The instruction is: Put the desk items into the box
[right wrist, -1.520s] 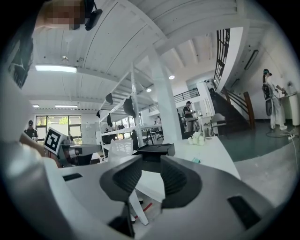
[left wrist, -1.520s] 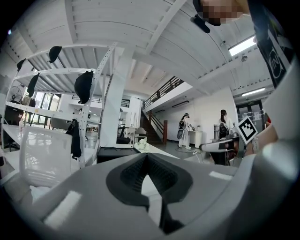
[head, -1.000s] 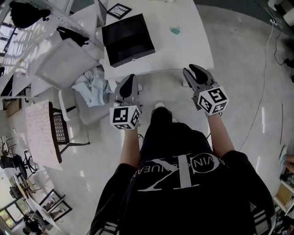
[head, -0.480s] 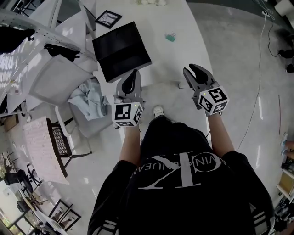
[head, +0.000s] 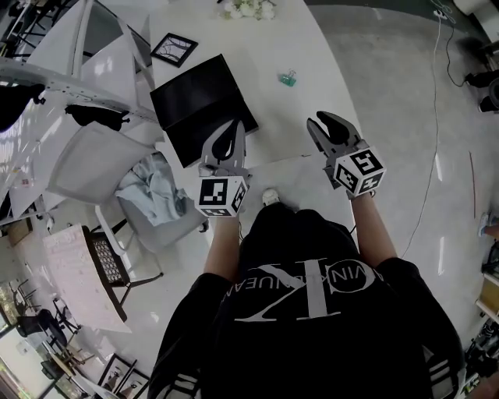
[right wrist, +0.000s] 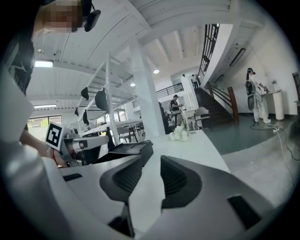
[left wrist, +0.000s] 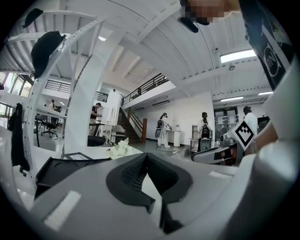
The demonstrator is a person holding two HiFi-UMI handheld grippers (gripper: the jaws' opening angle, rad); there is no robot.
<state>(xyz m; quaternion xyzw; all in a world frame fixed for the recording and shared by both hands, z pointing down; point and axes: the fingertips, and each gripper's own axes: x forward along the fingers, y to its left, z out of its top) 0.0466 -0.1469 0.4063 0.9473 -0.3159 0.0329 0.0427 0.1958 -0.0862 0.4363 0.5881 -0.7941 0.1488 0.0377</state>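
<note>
Both claws advanced over counter (head: 269, 97) edge near black box (head: 199, 105); left claw (head: 227, 139) pressed together, right claw (head: 323, 126) spread, empty.

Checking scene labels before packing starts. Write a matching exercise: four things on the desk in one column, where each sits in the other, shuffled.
Things:
1. black box
2. small teal item
3. white flowers
4. framed picture

Places:
A. far end of the white desk
B. just ahead of the left hand-held gripper
C. on bare desk, right of the box
D. beyond the box, near the desk's left edge

Pairs: 1-B; 2-C; 3-A; 4-D
</note>
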